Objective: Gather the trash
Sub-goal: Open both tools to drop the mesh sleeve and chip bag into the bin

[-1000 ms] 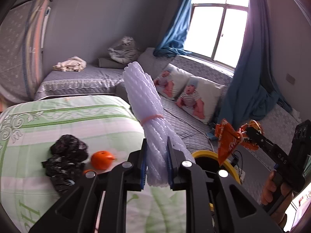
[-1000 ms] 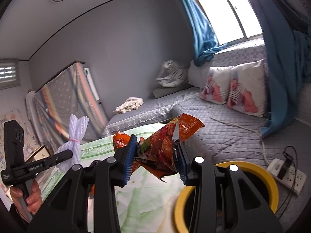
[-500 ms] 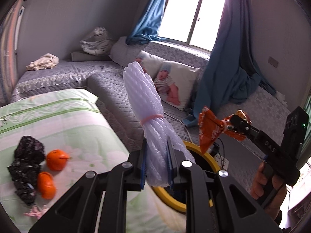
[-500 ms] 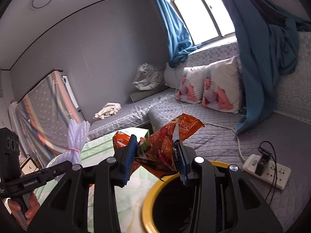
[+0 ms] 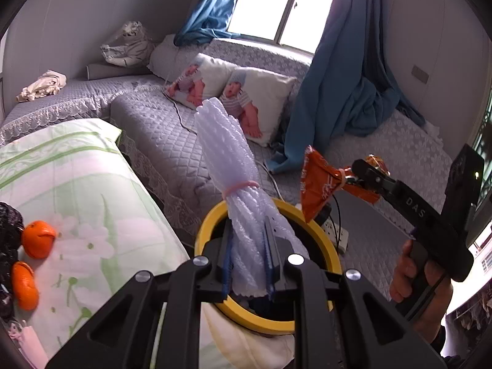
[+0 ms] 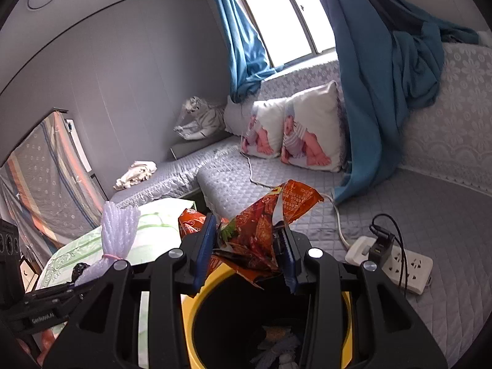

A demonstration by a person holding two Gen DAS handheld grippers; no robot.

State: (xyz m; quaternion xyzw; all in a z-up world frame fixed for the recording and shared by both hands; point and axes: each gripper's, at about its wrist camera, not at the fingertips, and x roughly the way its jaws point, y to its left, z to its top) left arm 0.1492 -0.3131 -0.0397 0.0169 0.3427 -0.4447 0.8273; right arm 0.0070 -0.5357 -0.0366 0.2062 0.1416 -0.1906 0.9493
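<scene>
The left claw point(image 5: 247, 269) is clamped on the lower end of a bundle of white foam netting point(image 5: 227, 156) tied with a pink band, which stands tilted above the yellow rim of the black bin point(image 5: 212, 218). The right claw point(image 6: 246, 249), gripped by a hand point(image 5: 421, 279), is closed on a crumpled orange snack wrapper point(image 6: 270, 218) held over the same bin's opening. On the green floral bedcover point(image 5: 92, 190) left of the bin lie two orange peels point(image 5: 38, 238) beside a black plastic bag point(image 5: 9, 224).
</scene>
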